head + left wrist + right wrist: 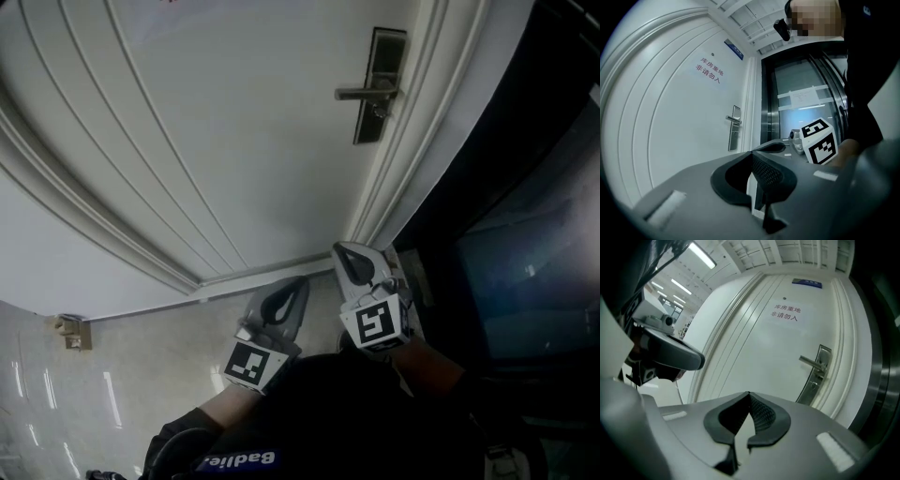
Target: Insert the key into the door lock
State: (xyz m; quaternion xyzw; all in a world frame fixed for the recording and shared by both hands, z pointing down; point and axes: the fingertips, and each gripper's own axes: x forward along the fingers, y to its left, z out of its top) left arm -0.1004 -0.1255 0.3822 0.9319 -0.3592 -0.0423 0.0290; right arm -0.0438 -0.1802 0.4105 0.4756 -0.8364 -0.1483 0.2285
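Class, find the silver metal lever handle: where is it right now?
In the head view, the silver metal lever handle sits upper right, on its dark lock plate near the white panelled door's right edge.

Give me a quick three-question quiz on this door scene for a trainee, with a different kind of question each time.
1. True or false: the handle on the door is a round knob.
2. Multiple choice: the jaws of the right hand-held gripper are
A. wide apart
B. together, with nothing between them
C. clamped on the handle
3. Fill in the blank: the lettering on the door is coloured ____.

Key:
1. False. It is a straight lever on a tall metal plate.
2. B
3. red
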